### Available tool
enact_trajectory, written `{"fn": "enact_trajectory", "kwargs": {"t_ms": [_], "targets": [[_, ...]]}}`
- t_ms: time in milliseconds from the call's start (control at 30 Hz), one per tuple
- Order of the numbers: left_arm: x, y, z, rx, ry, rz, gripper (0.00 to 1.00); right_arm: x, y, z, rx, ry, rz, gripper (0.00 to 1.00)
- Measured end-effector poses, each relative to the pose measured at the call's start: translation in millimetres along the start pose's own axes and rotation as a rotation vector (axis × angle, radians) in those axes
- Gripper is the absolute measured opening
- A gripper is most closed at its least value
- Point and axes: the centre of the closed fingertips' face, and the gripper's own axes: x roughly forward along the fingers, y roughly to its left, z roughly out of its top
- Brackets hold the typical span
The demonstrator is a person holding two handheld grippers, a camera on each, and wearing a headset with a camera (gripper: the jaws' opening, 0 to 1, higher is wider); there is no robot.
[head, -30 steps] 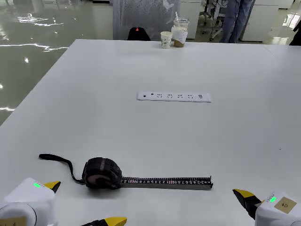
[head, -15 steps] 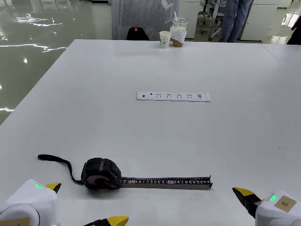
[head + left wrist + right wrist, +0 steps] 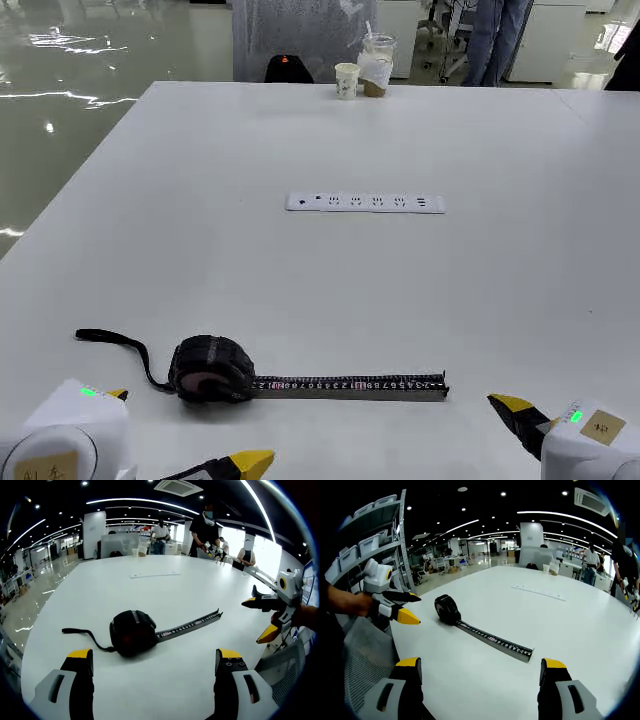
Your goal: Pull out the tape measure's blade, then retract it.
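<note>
"Black tape measure, on the white table. Where does it sit?"

"It sits near the edge close to the person, between the two grippers. Its blade is out. The blade lies flat on the table and points toward the right gripper. A black strap curls off the other side."

"Does a gripper hold it?"

"No. The left gripper has its jaws wide apart with nothing in them. The tape measure lies just in front of them. The right gripper's jaws are wide apart too, and the end of the blade lies in front of them, not touching."

"What else is on the table?"

"A white power strip lies in the middle. Some cups stand at the far edge."
</note>
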Motion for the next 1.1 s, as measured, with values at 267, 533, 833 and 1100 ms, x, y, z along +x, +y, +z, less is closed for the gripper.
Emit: {"fn": "enact_trajectory", "kwargs": {"t_ms": [267, 533, 833, 1100], "targets": [[8.0, 4.3, 2.2, -0.023, -0.001, 0.009, 0.99, 3.6, -7.7, -3.3, -0.026, 0.022, 0.015, 0.96], [19.0, 9.1, 6.8, -0.037, -0.005, 0.024, 0.99, 7.5, -13.0, -5.6, -0.055, 0.04, 0.046, 0.95], [30.2, 12.9, 10.6, -0.045, -0.006, 0.042, 0.99, 11.0, -20.8, -9.2, -0.087, 0.066, 0.079, 0.91], [38.8, 14.5, 12.3, -0.066, -0.006, 0.053, 0.99, 14.2, -28.0, -12.3, -0.117, 0.085, 0.101, 0.85]]}}
